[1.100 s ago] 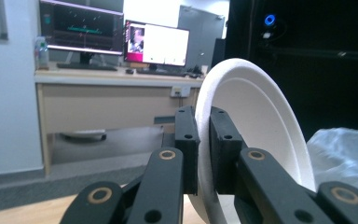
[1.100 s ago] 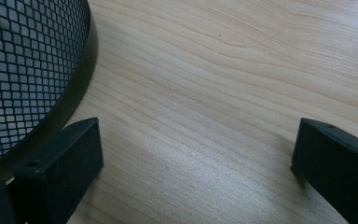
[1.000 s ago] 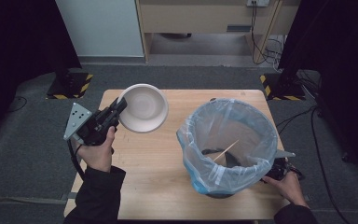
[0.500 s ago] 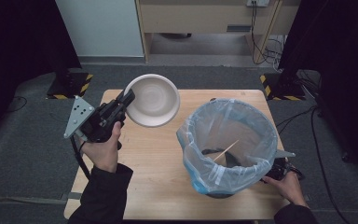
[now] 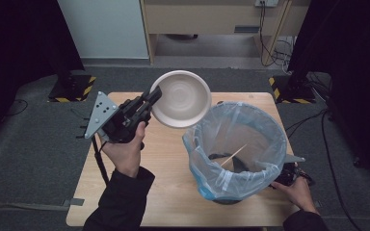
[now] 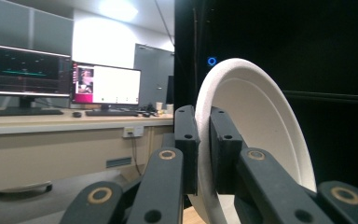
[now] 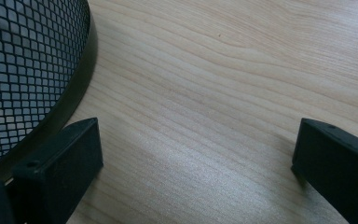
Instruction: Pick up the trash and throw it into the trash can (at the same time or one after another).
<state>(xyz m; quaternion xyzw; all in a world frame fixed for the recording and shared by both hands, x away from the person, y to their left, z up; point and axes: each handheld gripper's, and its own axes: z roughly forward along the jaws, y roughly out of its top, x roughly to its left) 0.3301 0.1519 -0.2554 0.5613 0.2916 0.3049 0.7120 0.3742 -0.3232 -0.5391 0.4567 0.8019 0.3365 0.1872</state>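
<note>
A white bowl (image 5: 182, 98) hangs tilted above the wooden table (image 5: 173, 192), just left of the bin's rim. My left gripper (image 5: 154, 95) is shut on the bowl's left rim. In the left gripper view the bowl (image 6: 261, 121) stands on edge, its rim pinched between the two black pads of the gripper (image 6: 204, 144). A black mesh bin (image 5: 207, 168) with a pale blue plastic liner stands at the table's right, with a thin wooden stick (image 5: 233, 154) inside. My right gripper (image 7: 196, 158) rests low on the table (image 7: 214, 70) beside the bin's mesh wall (image 7: 23, 70), open and holding nothing.
A person's hand (image 5: 298, 190) sits at the bin's right foot near the table's front right corner. Black-and-yellow striped bases (image 5: 72, 89) (image 5: 289, 89) stand on the floor behind both back corners. Cables (image 5: 270, 29) hang at the rear.
My left gripper has carried the bowl up and to the right, from over the table's back left to beside the bin. The right hand has stayed put.
</note>
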